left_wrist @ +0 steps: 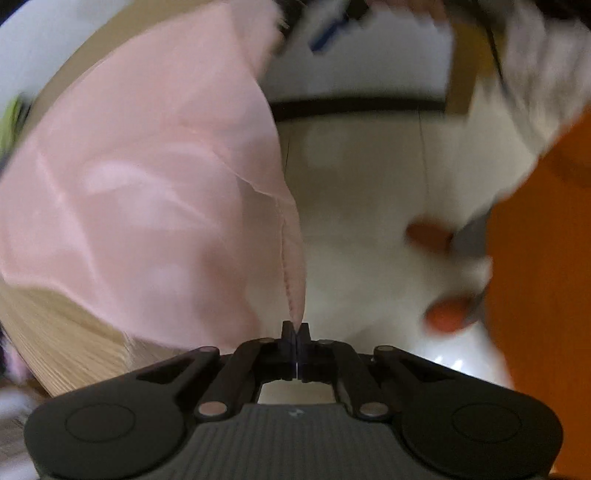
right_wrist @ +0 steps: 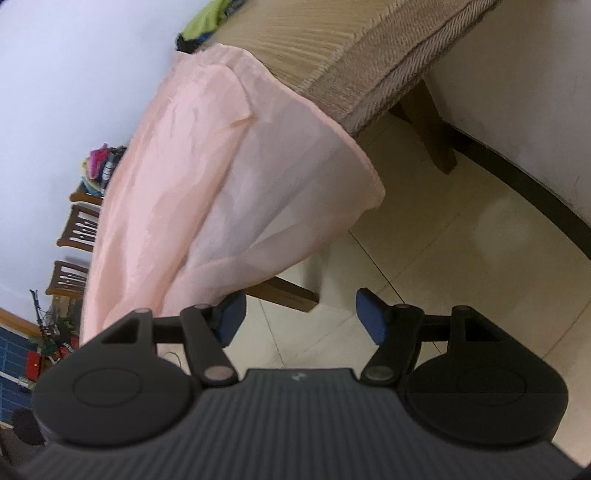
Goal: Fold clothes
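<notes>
The left tongs (left_wrist: 296,326) are pinched together on a hemmed corner of the thin pale pink fabric garment (left_wrist: 155,177), which fans up and away from the closed tips toward the light wooden desk (left_wrist: 62,332); most of that cloth spreads over the desk edge, and the left wrist view is smeared by motion blur. The right tongs (right_wrist: 298,320) stand wide apart with nothing between their blue-padded fingers (right_wrist: 373,319), just beside the hanging lower edge of the same pink garment (right_wrist: 207,206). Only the right wrist view shows how the garment lies: it is draped over the desk's long edge (right_wrist: 332,44) and hangs down past the corner toward the cream tiled floor (right_wrist: 424,266), with a dark wooden desk leg (right_wrist: 428,122) beyond it. That view also shows a lime-green cloth (right_wrist: 207,18) at the far end of the desk and a multicoloured heap of clothes (right_wrist: 99,166) on a wooden chair (right_wrist: 79,225) beyond the garment. Only the left wrist view shows a person's pale sleeve (left_wrist: 535,85) and orange clothing (left_wrist: 535,295) to the right of the garment, both blurred.
</notes>
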A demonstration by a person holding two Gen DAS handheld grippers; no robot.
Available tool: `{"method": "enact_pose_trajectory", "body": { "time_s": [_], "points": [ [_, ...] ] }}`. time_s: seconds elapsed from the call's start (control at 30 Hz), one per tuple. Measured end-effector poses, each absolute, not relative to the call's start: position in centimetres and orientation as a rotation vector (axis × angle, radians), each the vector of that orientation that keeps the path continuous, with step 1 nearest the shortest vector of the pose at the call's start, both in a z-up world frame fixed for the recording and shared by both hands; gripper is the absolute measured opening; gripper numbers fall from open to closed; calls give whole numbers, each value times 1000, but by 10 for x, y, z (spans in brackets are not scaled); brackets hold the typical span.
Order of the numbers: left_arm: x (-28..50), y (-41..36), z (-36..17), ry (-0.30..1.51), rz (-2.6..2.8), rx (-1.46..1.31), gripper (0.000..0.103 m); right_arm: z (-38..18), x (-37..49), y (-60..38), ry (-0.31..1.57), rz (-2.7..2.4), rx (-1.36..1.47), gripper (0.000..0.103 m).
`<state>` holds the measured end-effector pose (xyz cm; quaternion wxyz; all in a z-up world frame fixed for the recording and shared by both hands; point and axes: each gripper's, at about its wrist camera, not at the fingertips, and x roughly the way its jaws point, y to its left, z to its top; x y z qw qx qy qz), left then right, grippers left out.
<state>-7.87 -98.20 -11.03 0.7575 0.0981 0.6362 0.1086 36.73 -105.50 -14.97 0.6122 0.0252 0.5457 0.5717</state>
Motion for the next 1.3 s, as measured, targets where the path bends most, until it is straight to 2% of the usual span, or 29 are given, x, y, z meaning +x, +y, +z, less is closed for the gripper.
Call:
{"method": "enact_pose_trajectory", "body": {
  "time_s": [0.03,0.1,0.13,0.17,0.27,0.43,0.53,0.73,0.8,0.87,1.17,1.23,1.3],
  "points": [
    [-82,-981,-101,1350,272,125,0,-149,366,-1056,1254,1332,72,67],
    [-87,-981,-83,1276,348,-35,0,-147,365,-1055,1249,1358,94,56],
    [-91,-979,-74,1233,412,-120,0,-145,364,-1055,1241,1365,90,43],
    [-96,-976,-66,1187,476,-205,0,-142,362,-1056,1230,1369,80,20],
    [-117,-967,-40,1027,700,-472,0,-133,359,-1058,1198,1381,51,4],
    [-171,-952,-7,733,1004,-913,0,-88,371,-1094,1110,1371,119,3],
    [-190,-955,0,696,1073,-1013,0,-61,386,-1112,1045,1359,190,3],
    [-200,-959,4,682,1118,-1093,0,-78,398,-1108,1098,1332,214,6],
    [-197,-962,4,682,1120,-1090,0,-84,402,-1107,1116,1322,222,11],
    [-193,-967,13,666,1115,-1081,0,-90,406,-1105,1133,1313,230,41],
    [-181,-971,64,647,1133,-883,0,-165,366,-1077,1320,1322,411,63],
    [-178,-976,68,658,1132,-860,0,-173,365,-1076,1340,1307,508,61],
    [-178,-981,68,670,1144,-846,0,-171,368,-1078,1340,1313,556,37]
  ]
}}
